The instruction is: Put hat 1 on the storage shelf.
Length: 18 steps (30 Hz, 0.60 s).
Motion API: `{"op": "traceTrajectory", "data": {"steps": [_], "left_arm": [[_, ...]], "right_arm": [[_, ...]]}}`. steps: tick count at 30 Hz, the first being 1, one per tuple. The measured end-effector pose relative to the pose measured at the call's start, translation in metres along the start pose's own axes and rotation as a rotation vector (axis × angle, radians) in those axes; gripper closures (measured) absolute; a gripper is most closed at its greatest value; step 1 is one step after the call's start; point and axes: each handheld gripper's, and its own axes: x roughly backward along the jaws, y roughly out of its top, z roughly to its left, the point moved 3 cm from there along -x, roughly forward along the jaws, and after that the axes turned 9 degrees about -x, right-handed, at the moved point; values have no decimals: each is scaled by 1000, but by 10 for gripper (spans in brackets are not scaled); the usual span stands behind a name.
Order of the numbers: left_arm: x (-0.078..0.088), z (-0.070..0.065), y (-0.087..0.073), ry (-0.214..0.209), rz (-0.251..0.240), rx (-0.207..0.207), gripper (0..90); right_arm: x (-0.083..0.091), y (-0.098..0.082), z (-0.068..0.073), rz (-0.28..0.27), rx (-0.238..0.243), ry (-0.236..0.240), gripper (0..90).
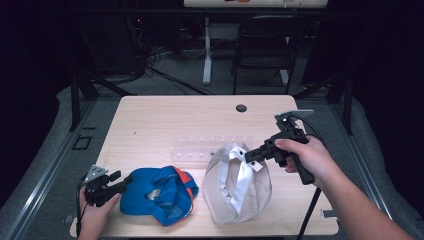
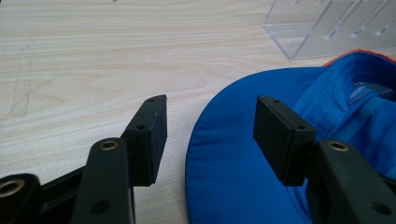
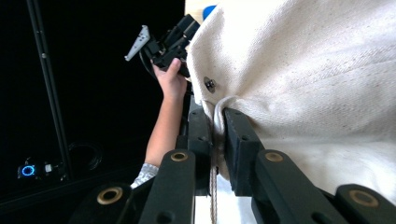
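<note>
A cream cap point(image 1: 239, 184) lies at the front middle-right of the wooden table point(image 1: 165, 117). My right gripper point(image 1: 254, 159) is shut on a fold of its fabric near the top. Up close, the cream cap point(image 3: 317, 79) is pinched between the jaws of the right gripper point(image 3: 217, 140), beside a small metal eyelet. A blue cap point(image 1: 159, 193) with an orange edge lies at the front left. My left gripper point(image 1: 126, 181) is open at its brim. Seen from the left gripper point(image 2: 210, 128), the blue cap's brim point(image 2: 229, 163) lies between the spread jaws.
A clear plastic rack point(image 1: 205, 148) stands on the table just behind both caps, also visible as the clear plastic rack point(image 2: 327, 25) beyond the blue cap. A dark round hole point(image 1: 241, 108) is near the table's far edge. A black chair point(image 1: 265, 45) stands beyond the table.
</note>
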Motion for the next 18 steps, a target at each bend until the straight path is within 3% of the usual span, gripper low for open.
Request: {"op": "traceTrajectory", "data": {"steps": [8, 18], "left_arm": [[0, 0, 0, 0, -2, -2, 452], [-1, -1, 0, 3, -5, -2, 452]], "right_arm": [[17, 3, 10, -37, 14, 8, 821], [36, 10, 30, -109, 34, 89, 821]]}}
